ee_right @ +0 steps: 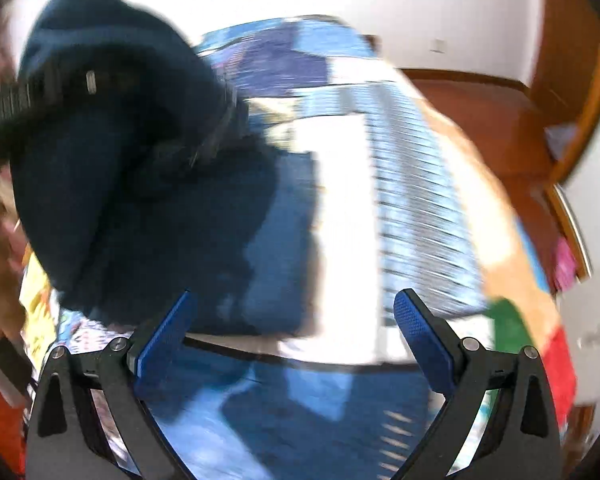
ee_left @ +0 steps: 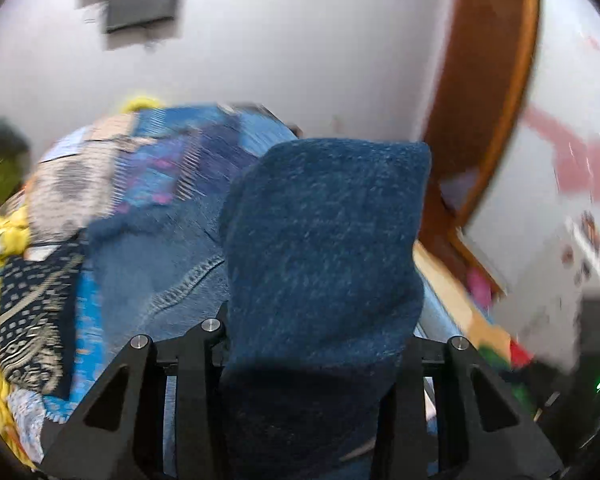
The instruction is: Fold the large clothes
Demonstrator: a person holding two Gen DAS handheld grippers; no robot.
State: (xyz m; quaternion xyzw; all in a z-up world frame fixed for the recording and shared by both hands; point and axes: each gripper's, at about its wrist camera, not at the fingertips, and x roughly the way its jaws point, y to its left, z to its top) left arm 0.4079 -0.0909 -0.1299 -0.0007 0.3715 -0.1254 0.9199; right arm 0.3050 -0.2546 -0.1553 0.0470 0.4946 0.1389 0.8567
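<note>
A large dark blue fleece garment (ee_left: 324,240) fills the middle of the left wrist view, draped over my left gripper (ee_left: 312,332), which is shut on it; the fingertips are hidden under the cloth. More of it, with a stitched seam (ee_left: 188,280), lies on the bed. In the right wrist view the same garment (ee_right: 132,184) hangs at the upper left, wrapped around the other gripper's body. My right gripper (ee_right: 296,312) is open and empty, blue pads (ee_right: 420,332) wide apart, above the bed.
A blue patterned bedspread (ee_right: 412,208) covers the bed. Yellow and dark patterned clothes (ee_left: 24,300) lie at the left. A wooden door frame (ee_left: 496,92) and white wall stand behind. Coloured items (ee_right: 512,328) lie at the bed's right edge.
</note>
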